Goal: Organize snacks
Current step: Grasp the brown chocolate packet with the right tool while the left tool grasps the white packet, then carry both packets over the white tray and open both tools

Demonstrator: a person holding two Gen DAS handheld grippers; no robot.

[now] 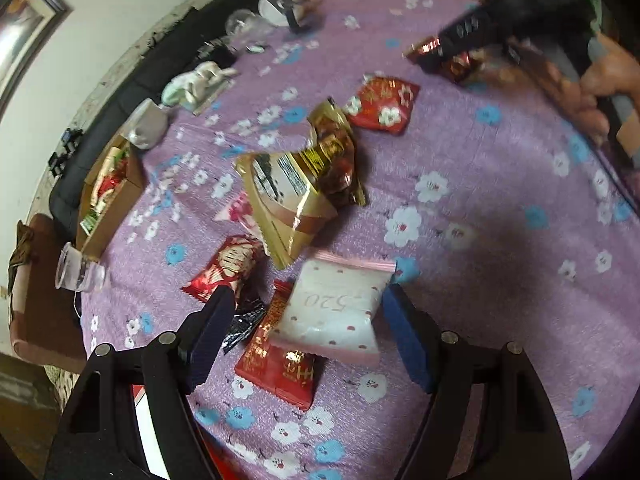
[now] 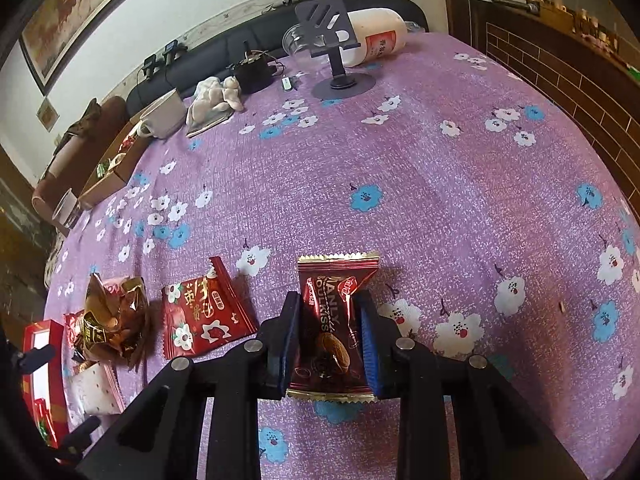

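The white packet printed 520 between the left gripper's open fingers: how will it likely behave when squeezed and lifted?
The white 520 packet looks puffy, so it probably gives under the pads and weighs little. Its glossy film may slip. It overlaps a red packet, which might shift when the left gripper closes.

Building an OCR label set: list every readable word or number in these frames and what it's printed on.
"520": white and pink packet between the left gripper's open fingers, seen upside down.
"MANLY" and "ULKISS" (start hidden): dark red snack packet clamped in the right gripper.
Chinese print on the red flower packet, the gold bag and the white bottle: too blurred to read.
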